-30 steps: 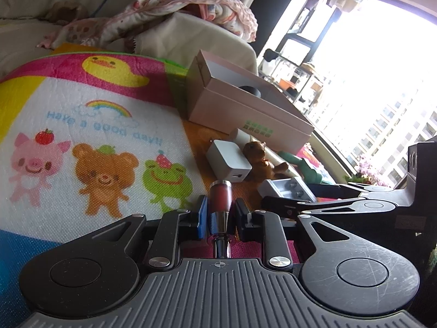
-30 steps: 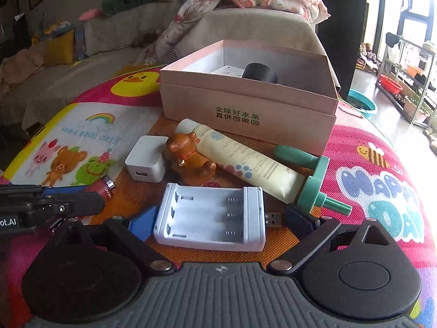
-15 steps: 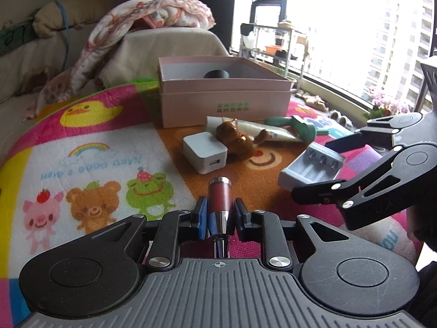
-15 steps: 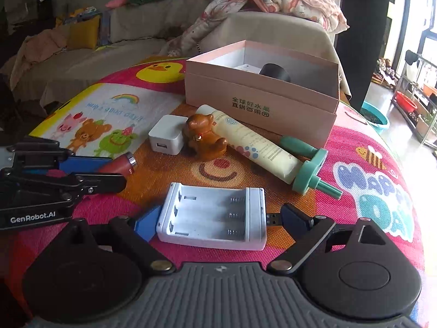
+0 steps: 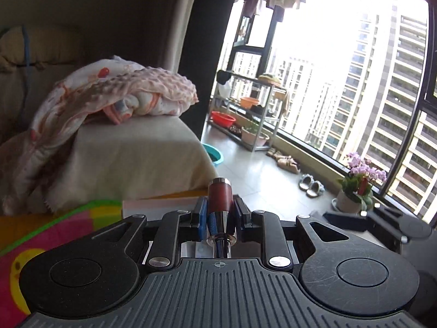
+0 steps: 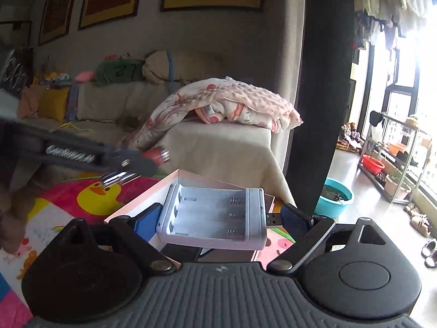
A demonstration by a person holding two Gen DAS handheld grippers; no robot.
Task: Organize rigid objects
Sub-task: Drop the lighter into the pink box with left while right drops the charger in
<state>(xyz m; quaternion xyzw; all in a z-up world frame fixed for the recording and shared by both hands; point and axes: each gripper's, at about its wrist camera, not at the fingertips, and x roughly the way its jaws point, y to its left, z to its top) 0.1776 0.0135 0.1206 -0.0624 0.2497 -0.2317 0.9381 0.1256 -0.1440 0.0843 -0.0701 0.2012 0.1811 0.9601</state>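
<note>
The charger [image 6: 215,216], a white plastic tray with three empty slots and springs at one end, is hanging clear of the mat [image 6: 90,199], clamped endwise in the wide-spread right gripper [image 6: 218,218] just above the near rim of the pink box [image 6: 177,176]. The left gripper [image 5: 218,213] is nearly closed, pinching a red, chrome-capped tube [image 5: 220,196] over the same box. Both are being carried for stowing, I judge; next, each needs lowering inside the box walls before releasing.
</note>
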